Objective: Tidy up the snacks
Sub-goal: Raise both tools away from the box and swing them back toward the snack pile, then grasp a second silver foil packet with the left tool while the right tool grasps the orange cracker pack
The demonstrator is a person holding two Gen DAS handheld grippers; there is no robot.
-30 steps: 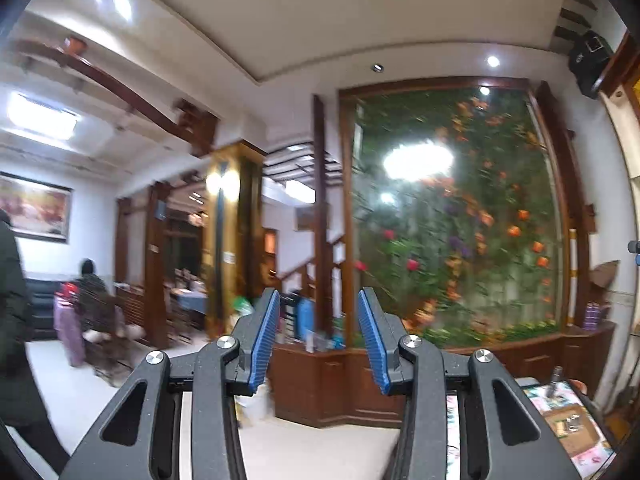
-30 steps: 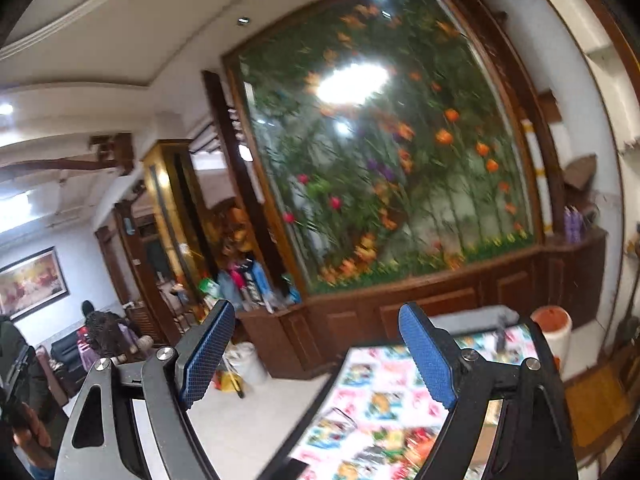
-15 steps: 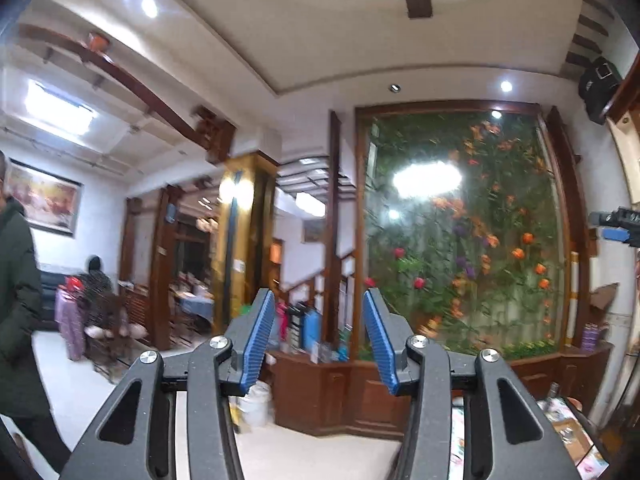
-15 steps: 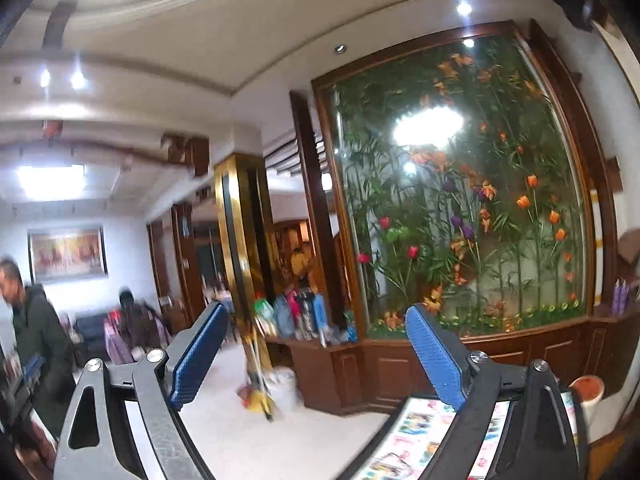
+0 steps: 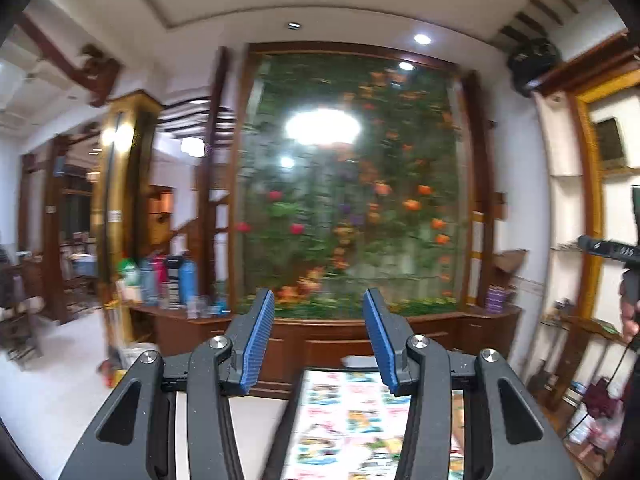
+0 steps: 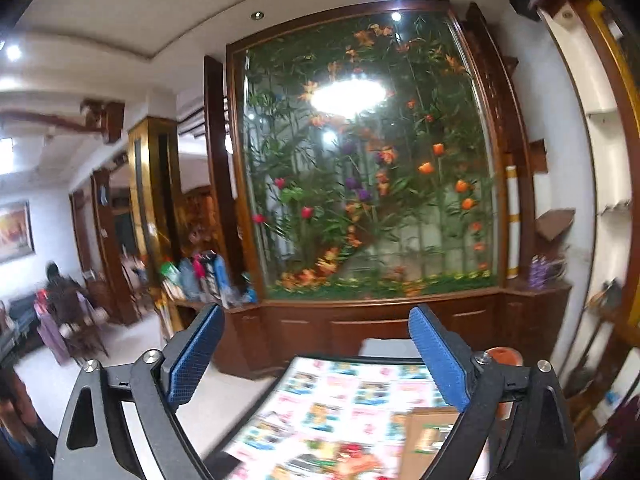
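Since a second earlier both our views had swung rightward and dipped, so that the wall of flowers behind glass (image 5: 352,184) sat more squarely ahead and the patterned table (image 6: 340,404) came up under both tools. We saw our left gripper (image 5: 319,340) with its blue pads (image 5: 256,344) a moderate gap apart, a little wider than before, and nothing between them. Our right gripper (image 6: 316,356) had just been opening and stood with its jaws spread wide, also empty. Just below and beyond the right tool's right-hand finger lay a brown cardboard box (image 6: 428,436) on the colourful cloth, partly hidden by that finger; we could not tell from the blur what it contained, and no snack packet was clear enough to name. In the left view the same cloth-covered table (image 5: 344,420) ran forward beneath the jaws, its far end towards the wooden cabinet (image 5: 332,344) under the glass. Farther out, bottles (image 6: 200,272) stood crowded on a counter to the left, and at the right edge of the left view we saw a hand (image 5: 630,312) holding the other tool.
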